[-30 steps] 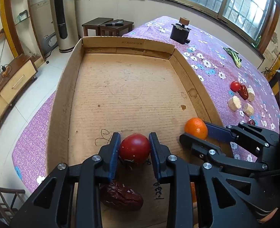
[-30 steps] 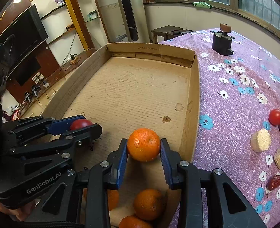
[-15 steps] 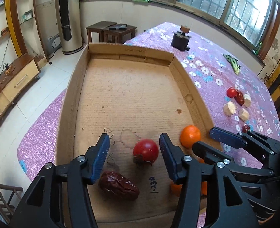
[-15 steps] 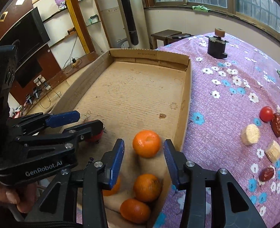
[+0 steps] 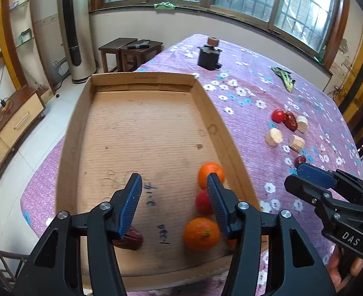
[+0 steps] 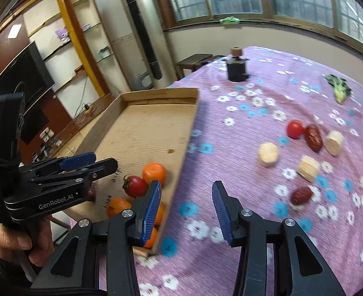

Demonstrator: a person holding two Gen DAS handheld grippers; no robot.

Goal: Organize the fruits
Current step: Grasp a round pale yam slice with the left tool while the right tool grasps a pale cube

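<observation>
We are between two placements: both tools are empty and the next fruit has to be fetched. The left tool (image 5: 174, 202) hangs over the near part of the cardboard box (image 5: 70, 133) with its jaws apart and nothing between them. In the box, at the near right corner, lie an orange (image 5: 209, 174), a red tomato (image 5: 202, 202) just in front of it, and another orange (image 5: 200, 233) nearer to us; a dark red date (image 5: 132, 239) lies at the near left, partly behind a finger.

The right tool (image 6: 186, 209) is also open and holds nothing. It is over the purple flowered cloth (image 6: 243, 93) of the worktop, just right of the box wall.

We judge that the next move is to bring the right tool to the loose group on the cloth: a date (image 6: 301, 194) is the nearest, further away lie a tomato (image 6: 294, 128), a second date (image 6: 313, 138) touching it, and three pale pieces (image 6: 267, 154). The tool should descend with its fingers on both sides of one fruit, then close gently.
</observation>
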